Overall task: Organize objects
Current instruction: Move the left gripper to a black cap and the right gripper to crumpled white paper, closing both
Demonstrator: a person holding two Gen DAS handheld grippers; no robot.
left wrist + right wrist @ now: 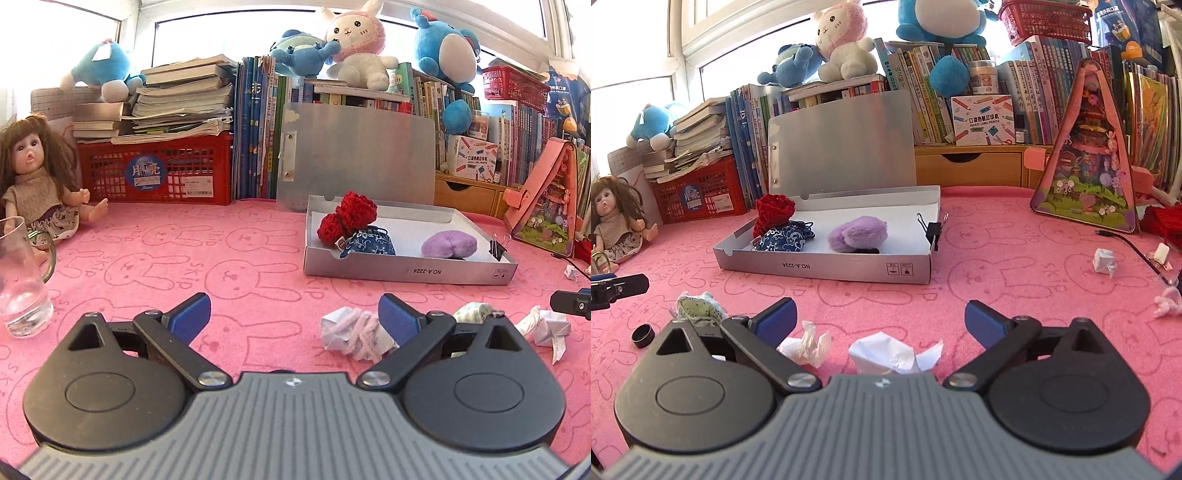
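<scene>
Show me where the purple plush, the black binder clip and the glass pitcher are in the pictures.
purple plush (857, 234), right wrist view, middle of its fuzzy body.
black binder clip (933, 232), right wrist view, its black body on the box's right wall.
glass pitcher (20, 280), left wrist view, its clear lower wall.

You get strong daylight from the windows (207, 37) at the back, so bright they go all white. The pink cloth (221, 258) is lit well, with only soft, small shadows. Both pictures are sharp. Lines bend near the edges, and the books (1034, 74) lean in the right wrist view.
</scene>
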